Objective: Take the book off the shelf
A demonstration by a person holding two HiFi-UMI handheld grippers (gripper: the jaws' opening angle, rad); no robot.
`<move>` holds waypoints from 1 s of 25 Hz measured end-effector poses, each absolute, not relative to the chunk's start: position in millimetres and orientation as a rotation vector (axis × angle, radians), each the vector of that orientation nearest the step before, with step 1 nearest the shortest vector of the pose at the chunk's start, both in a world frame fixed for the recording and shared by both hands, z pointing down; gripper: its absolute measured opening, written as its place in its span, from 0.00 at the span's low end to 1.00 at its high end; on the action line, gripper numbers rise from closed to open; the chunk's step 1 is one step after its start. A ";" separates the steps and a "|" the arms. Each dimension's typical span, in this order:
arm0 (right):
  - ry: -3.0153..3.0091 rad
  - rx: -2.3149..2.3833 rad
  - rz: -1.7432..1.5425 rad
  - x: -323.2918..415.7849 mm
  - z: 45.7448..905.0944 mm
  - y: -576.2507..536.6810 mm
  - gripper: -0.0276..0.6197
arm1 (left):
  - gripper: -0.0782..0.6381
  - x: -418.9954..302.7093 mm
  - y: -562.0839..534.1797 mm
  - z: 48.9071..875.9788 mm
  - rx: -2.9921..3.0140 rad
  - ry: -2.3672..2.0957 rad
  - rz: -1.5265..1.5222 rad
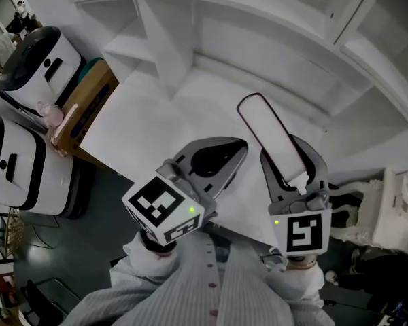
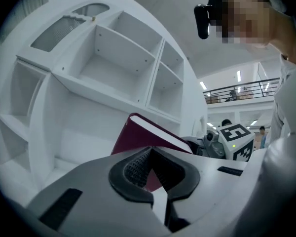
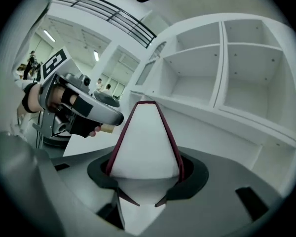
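A book [image 1: 270,136] with a dark red cover and white page edges is held over the white tabletop [image 1: 139,138], clear of the white shelf unit [image 1: 258,46]. My right gripper [image 1: 290,157] is shut on the book's near end. In the right gripper view the book [image 3: 145,142] stands up between that gripper's [image 3: 147,176] jaws, one pad on each cover. My left gripper [image 1: 224,152] hovers just left of the book, jaws together and nothing in them. The left gripper view has its jaws [image 2: 153,176] low in front, with the book [image 2: 138,135] behind and the empty shelf compartments [image 2: 113,68] beyond.
Two white, black-topped machines [image 1: 34,60] [image 1: 13,168] stand at the left by a brown box [image 1: 88,104]. A white carved piece [image 1: 387,209] is at the right. The shelf compartments [image 3: 227,63] in view hold nothing. People stand far off in the hall.
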State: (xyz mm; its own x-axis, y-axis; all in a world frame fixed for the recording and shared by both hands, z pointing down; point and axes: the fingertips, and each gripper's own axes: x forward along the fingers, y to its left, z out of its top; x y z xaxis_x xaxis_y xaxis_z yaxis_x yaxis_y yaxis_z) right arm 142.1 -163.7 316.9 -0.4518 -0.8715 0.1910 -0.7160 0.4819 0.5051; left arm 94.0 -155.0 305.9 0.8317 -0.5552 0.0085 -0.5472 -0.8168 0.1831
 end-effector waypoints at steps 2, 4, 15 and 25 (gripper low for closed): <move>-2.351 1.384 -0.392 152.6 324.8 -160.2 0.38 | 0.12 103.1 -154.0 308.7 2.839 -0.825 -0.059; -2.380 1.426 -0.287 161.8 334.6 -155.6 0.38 | 0.12 108.9 -153.1 312.8 2.838 -0.802 -0.048; -2.392 1.484 0.057 199.9 392.1 -130.2 0.38 | 0.12 129.4 -145.2 343.3 2.809 -0.755 0.020; -2.381 1.485 0.111 212.0 406.9 -121.3 0.38 | 0.12 150.0 -134.6 353.5 2.817 -0.714 0.046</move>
State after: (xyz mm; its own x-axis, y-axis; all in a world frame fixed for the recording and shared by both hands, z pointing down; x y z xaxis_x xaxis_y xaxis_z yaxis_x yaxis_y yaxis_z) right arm 212.0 -121.3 406.9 -0.4010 -0.8591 0.3180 -0.8849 0.4531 0.1081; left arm 150.0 -134.6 353.5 0.8805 -0.4659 0.0877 -0.4733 -0.8535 0.2180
